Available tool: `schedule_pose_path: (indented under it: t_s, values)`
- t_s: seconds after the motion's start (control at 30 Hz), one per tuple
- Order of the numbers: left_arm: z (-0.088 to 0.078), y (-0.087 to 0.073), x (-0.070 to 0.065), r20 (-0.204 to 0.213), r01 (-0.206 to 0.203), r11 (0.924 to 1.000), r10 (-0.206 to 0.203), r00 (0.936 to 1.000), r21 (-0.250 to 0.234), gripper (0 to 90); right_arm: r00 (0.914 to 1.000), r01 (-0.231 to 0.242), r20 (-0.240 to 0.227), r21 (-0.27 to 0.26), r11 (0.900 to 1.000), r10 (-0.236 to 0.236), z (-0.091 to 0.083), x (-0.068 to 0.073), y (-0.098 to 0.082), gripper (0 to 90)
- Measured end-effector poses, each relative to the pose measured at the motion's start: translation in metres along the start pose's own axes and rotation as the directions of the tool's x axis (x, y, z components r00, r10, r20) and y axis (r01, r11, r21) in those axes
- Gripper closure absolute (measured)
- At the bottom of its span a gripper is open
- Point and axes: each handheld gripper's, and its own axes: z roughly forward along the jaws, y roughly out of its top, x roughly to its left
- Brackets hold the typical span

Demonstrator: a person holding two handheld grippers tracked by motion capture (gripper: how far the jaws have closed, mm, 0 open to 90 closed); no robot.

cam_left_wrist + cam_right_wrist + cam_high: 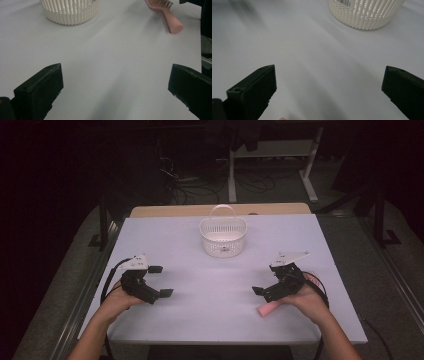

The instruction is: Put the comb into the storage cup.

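Your left hand-held gripper (161,281) rests low on the white bench (190,315), jaws spread wide and holding nothing. Ahead of it and to its right stands the cream ribbed plastic basket with a hoop handle (223,236), which looks empty, so nothing seems packed yet. Your right hand-held gripper (265,292) is also wide open and empty. The pink plastic hairbrush (268,309) lies just under it, beside your right hand (306,301), ungrasped; picking it up and carrying it to the basket remains. Bare bench lies between both grippers and the basket, but the brush sits near the bench's front edge.
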Motion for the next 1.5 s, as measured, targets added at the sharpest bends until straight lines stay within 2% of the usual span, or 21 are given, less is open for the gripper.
schedule_pose_path:
  t_s: [0.2,0.33,0.87,0.97,1.07,1.27,1.5]
  values:
    - [0.000,0.000,0.000,0.002,-0.002,1.0000,0.002,1.0000,0.000,0.0,0.9999,-0.009,-0.007,-0.001,1.000,0.009,0.006,-0.002,0.004,2.0]
    - [0.000,0.000,-0.001,0.002,-0.001,1.0000,0.001,1.0000,-0.002,0.0,0.9997,-0.020,-0.014,-0.003,1.000,0.020,0.008,-0.002,0.005,7.1]
    - [0.000,-0.001,-0.001,0.004,0.000,1.0000,0.000,1.0000,-0.003,0.0,0.9982,-0.026,-0.053,0.051,0.998,0.029,0.012,0.001,0.004,39.5]
    - [0.000,-0.001,-0.001,0.003,0.000,1.0000,0.001,1.0000,-0.003,0.0,0.9976,-0.025,-0.062,0.057,0.998,0.029,0.013,0.002,0.004,42.6]
    - [0.000,-0.001,-0.001,0.004,0.001,1.0000,-0.001,1.0000,-0.005,0.0,0.9972,-0.025,-0.069,0.077,0.997,0.030,0.015,0.003,0.004,48.4]
    - [-0.001,-0.001,0.000,0.004,0.001,1.0000,-0.001,1.0000,-0.006,0.0,0.9973,0.003,-0.073,0.123,0.992,0.006,0.019,0.006,0.001,58.3]
    - [-0.001,-0.001,0.000,0.000,0.003,1.0000,-0.003,1.0000,-0.006,0.0,0.9971,-0.006,-0.074,0.149,0.989,0.018,0.020,0.008,-0.003,71.9]
